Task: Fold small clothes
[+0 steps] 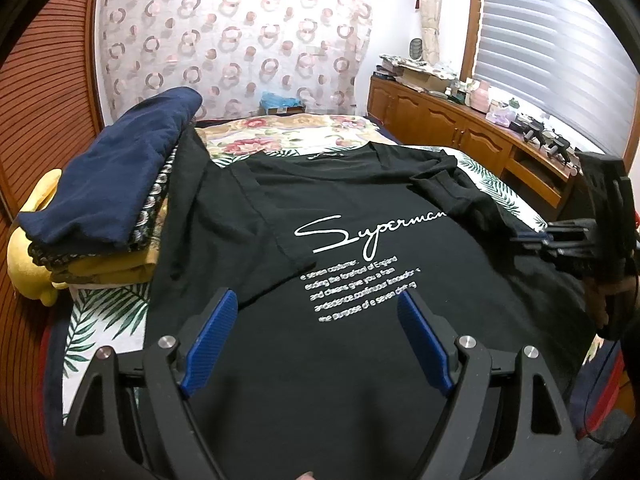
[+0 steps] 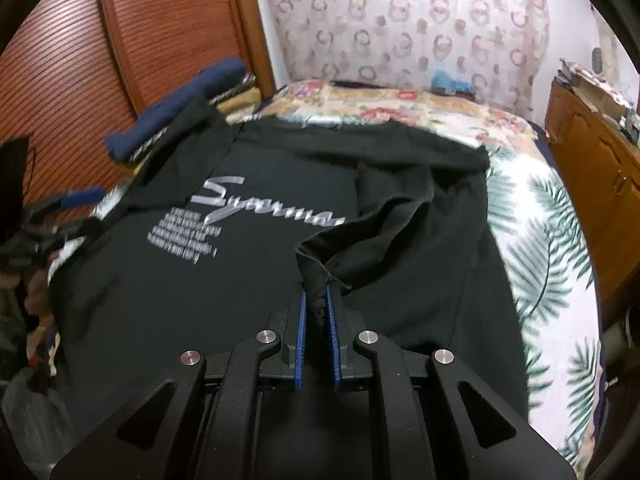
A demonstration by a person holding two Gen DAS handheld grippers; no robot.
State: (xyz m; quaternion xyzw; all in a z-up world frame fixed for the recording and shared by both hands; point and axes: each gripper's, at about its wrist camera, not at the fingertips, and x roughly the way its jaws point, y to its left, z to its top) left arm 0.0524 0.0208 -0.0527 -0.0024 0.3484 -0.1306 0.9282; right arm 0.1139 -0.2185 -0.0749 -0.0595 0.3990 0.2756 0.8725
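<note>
Black T-shirt (image 1: 340, 208) spread on bed (image 1: 100, 320), left sleeve draped over stack of folded clothes (image 1: 104, 208). Right tongs (image 2: 316, 304) clamped on right sleeve (image 2: 360, 224); left tongs (image 1: 316, 312) wide open, empty.

We see the T-shirt (image 1: 340, 208) spread on the bed (image 1: 280, 128); a pile of folded clothes (image 1: 108, 200) lies at its left, one shirt sleeve draped against it; cabinet (image 1: 460, 128) right of bed.

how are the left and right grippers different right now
The left gripper stands wide open with nothing between its pads; the right gripper is shut on a fold of the black t-shirt. The left hovers over the shirt's printed front; the right works at its sleeve side. Both have blue pads on black frames.
</note>
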